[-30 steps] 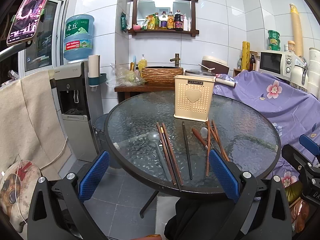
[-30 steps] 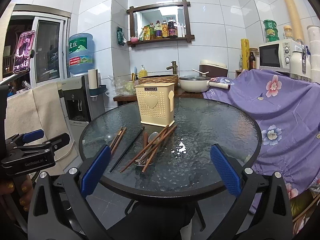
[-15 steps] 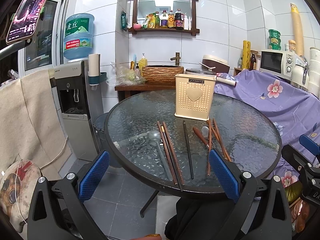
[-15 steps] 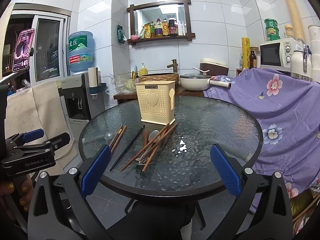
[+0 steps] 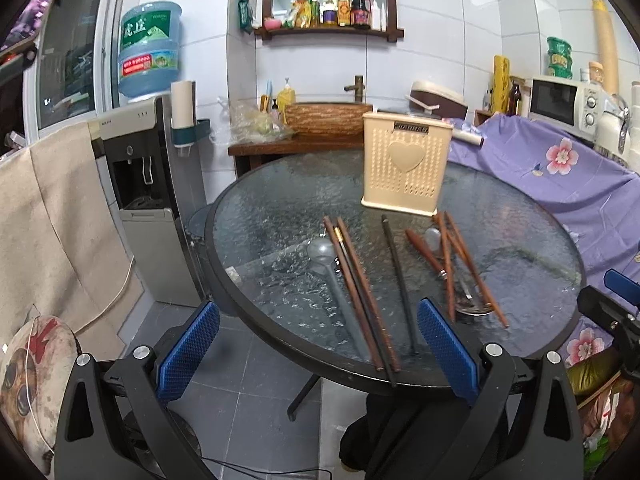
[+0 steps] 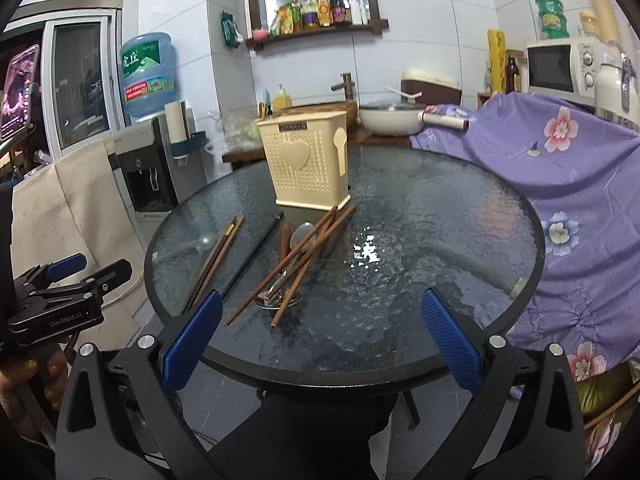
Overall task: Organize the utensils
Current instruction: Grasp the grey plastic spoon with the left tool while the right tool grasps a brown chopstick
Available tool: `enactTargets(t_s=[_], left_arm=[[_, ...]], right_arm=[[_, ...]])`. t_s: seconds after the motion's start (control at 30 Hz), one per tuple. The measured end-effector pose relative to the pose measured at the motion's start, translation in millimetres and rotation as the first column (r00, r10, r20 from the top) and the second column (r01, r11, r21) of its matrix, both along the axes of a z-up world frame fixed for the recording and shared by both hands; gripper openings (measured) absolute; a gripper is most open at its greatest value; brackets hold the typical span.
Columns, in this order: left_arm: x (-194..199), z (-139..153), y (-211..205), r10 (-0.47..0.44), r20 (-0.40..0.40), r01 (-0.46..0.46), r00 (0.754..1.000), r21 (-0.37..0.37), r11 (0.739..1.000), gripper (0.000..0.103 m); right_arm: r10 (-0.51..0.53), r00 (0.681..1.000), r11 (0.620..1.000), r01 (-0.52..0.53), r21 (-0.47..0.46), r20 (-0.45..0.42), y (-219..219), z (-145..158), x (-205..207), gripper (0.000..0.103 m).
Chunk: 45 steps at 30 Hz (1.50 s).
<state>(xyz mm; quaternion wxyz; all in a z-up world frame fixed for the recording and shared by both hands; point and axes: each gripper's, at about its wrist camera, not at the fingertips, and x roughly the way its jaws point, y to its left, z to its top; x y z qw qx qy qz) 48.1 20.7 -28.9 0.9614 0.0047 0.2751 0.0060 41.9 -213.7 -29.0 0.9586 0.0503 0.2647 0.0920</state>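
Both grippers, left (image 5: 318,346) and right (image 6: 320,336), hung spread wide and empty; chopsticks (image 5: 362,292) and what looked like spoons (image 6: 301,236) lay ahead of them, before the holder (image 6: 307,164).

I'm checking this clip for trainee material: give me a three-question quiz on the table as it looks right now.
1. True or false: the cream utensil holder stands upright on the glass table.
2. Multiple choice: the lone black chopstick lies (A) inside the holder, (B) flat on the glass between the brown pair and the crossed pile with a metal spoon, (C) in a gripper.
3. Fill in: the left gripper and the right gripper are both ____.

Key: 1 true; 2 B; 3 open.
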Motion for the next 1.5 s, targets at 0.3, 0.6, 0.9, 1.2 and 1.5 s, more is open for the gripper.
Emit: enactTargets(t_s=[0.3, 0.6, 0.9, 1.2, 1.5], left_arm=[[48.3, -11.5, 18.0, 0.007, -0.066, -0.007, 0.998, -0.005, 1.000, 0.097], [110.8, -21.6, 24.7, -0.040, -0.159, 0.036, 0.986, -0.029, 0.999, 0.074], [148.6, -31.9, 31.4, -0.057, -0.232, 0.046, 0.971, -0.056, 0.997, 0.056], [159.2, -40.1, 33.4, -0.049, -0.255, 0.038, 0.966, -0.049, 0.998, 0.053], [157.4, -43.6, 28.9, -0.060, -0.271, 0.045, 0.961, -0.062, 0.997, 0.053]], right_arm=[[0.014, 0.996, 0.999, -0.017, -0.029, -0.083, 2.2, -6.1, 50.3, 0.095], [0.023, 0.981, 1.000, -0.019, 0.021, -0.190, -3.3, -11.5, 119.9, 0.068], [0.028, 0.967, 0.999, -0.023, 0.023, -0.254, -0.4, -13.2, 179.6, 0.047], [0.019, 0.943, 0.999, -0.005, 0.044, -0.333, 8.0, -27.9, 227.4, 0.033], [-0.018, 0.909, 0.996, 0.054, 0.075, -0.417, 11.7, -44.6, 262.6, 0.024]])
